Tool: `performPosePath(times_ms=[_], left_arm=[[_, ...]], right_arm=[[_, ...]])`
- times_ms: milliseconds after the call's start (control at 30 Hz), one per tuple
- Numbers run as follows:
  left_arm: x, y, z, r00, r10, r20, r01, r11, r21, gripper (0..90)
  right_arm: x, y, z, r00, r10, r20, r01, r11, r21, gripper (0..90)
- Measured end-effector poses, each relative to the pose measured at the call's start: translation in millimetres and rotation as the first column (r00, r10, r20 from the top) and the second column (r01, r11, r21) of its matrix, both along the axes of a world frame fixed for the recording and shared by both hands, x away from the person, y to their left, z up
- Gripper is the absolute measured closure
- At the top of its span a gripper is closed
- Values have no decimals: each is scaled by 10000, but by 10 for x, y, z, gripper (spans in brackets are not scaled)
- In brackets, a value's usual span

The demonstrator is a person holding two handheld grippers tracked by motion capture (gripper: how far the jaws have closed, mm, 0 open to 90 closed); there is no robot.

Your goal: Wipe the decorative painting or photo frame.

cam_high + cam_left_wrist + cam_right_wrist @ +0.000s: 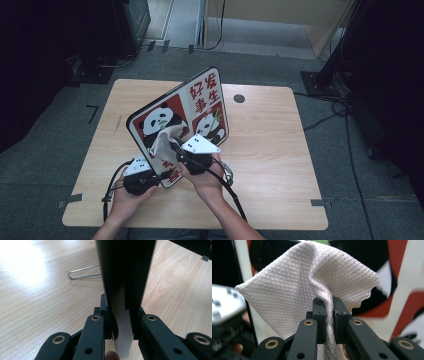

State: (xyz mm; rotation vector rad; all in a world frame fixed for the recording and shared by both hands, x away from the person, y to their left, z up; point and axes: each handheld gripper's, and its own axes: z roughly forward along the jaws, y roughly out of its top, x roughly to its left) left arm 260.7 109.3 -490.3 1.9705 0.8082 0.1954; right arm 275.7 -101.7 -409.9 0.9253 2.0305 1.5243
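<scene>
At the near left of the desk, the left gripper is clamped on the lower edge of the panda board, holding it up on a slant above the wood; in the left gripper view the board's dark edge runs straight up between the jaws, with a bent wire clip lying on the desk beyond. Just to its right, the right gripper pinches a pale waffle-weave cloth against the board's printed face.
</scene>
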Motion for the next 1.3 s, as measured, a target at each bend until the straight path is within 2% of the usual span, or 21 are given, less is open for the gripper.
performPosePath(times_ms=[167,400,533,600,700,867,967,1100,1300], left_arm=[[-2,-3,-1,10000,18,-1,-18,10000,-31,801],[1,1,2,10000,-26,-25,26,10000,5,801],[0,1,1,10000,-18,-20,18,10000,2,801],[0,3,1,10000,-23,-46,23,10000,2,801],[4,5,-1,10000,-26,-48,25,10000,-30,801],[2,1,-1,10000,16,-37,-16,10000,-42,801],[-2,-7,1,10000,28,-15,-28,10000,-28,800],[-5,-10,3,10000,14,4,-14,10000,-12,800],[0,-1,2,10000,-35,-1,35,10000,20,799]], right_arm=[[33,80,279,9987,31,516,-38,9999,139,832],[35,283,719,9909,329,1302,-378,9986,360,831],[13,392,846,9857,599,1575,-657,9973,321,828],[12,414,836,9843,628,1650,-657,9978,120,826],[16,393,751,9867,681,1478,-697,9976,53,826],[-47,341,491,9916,752,1057,-752,9972,-39,830],[-76,328,418,9930,726,933,-726,9974,-34,831],[-67,342,492,9933,676,937,-679,9977,2,833],[-6,403,713,9903,731,1181,-760,9969,199,832]])
